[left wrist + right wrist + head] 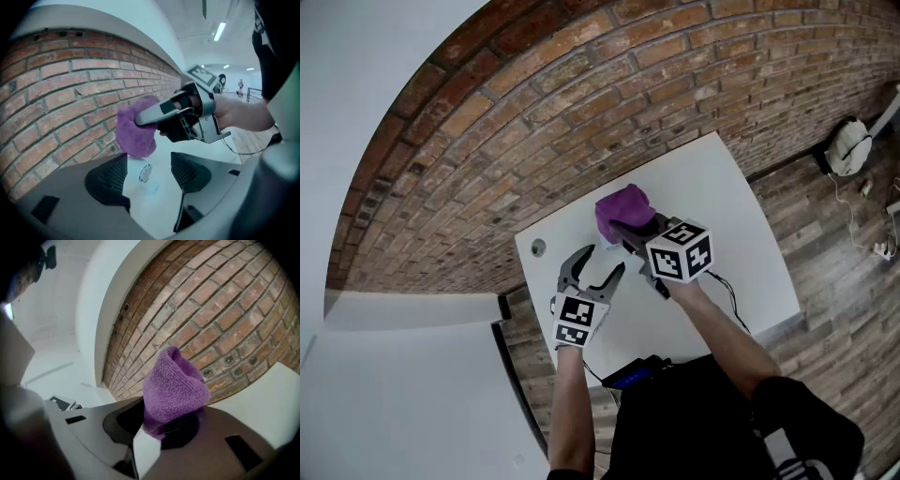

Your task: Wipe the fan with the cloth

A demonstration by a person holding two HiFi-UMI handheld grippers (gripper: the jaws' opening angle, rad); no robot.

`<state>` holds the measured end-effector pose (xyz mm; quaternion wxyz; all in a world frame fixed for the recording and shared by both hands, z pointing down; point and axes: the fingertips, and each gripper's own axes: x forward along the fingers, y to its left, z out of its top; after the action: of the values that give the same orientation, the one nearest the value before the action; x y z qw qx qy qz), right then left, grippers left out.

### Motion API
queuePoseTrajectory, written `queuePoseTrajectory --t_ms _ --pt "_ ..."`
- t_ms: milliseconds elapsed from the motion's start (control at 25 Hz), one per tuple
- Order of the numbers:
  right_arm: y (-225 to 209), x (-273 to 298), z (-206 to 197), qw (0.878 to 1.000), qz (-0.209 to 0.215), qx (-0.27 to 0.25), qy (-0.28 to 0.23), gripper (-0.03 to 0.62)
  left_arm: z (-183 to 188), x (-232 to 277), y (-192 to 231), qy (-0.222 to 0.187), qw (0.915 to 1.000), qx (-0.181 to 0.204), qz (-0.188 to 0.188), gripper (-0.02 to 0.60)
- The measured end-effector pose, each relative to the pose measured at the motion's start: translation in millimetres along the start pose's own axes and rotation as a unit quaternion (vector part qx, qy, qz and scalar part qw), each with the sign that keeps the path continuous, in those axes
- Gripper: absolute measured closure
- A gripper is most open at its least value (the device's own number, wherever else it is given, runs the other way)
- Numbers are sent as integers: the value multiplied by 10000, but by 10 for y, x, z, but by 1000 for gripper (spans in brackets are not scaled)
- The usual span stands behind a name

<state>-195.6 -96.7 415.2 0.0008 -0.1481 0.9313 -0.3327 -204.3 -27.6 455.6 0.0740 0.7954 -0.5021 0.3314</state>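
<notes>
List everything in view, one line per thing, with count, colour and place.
cloth: one, purple, bunched in the right gripper, above the table's wall side
table: one, white, against the wall
round disc: one, grey, table's left corner
small round object: one, whitish, on the table ahead of the left gripper; too small to identify
brick wall: one, red-brown, behind the table
floor: one, grey-brown planks, right of the table
white device: one, cabled, on the floor, far right
left gripper: one, grey, open, empty
right gripper: one, grey, shut on the cloth
</notes>
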Motion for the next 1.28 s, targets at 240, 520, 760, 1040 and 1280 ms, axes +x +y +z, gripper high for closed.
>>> queuePoseTrajectory --t_ms 240,520,760,1040,1280 --pt "-434 230 -604 9913 -593 -582 1017 522 -354 463 -99 1273 9886 774 -201 258" --pt "-862 -63 -845 9887 -1099 84 1015 523 -166 518 -233 1195 9867 1057 -323 258" --pt "-858 -192 -357 9853 -1605 -468 346 522 -440 468 -80 1787 9765 1199 -63 258" --pt "-402 190 -627 9917 -671 -787 758 522 -629 470 -126 2350 9535 1886 87 258" --pt "-1008 -74 -1185 9825 -1256 708 1181 522 -593 443 -118 2473 9495 1924 160 258"
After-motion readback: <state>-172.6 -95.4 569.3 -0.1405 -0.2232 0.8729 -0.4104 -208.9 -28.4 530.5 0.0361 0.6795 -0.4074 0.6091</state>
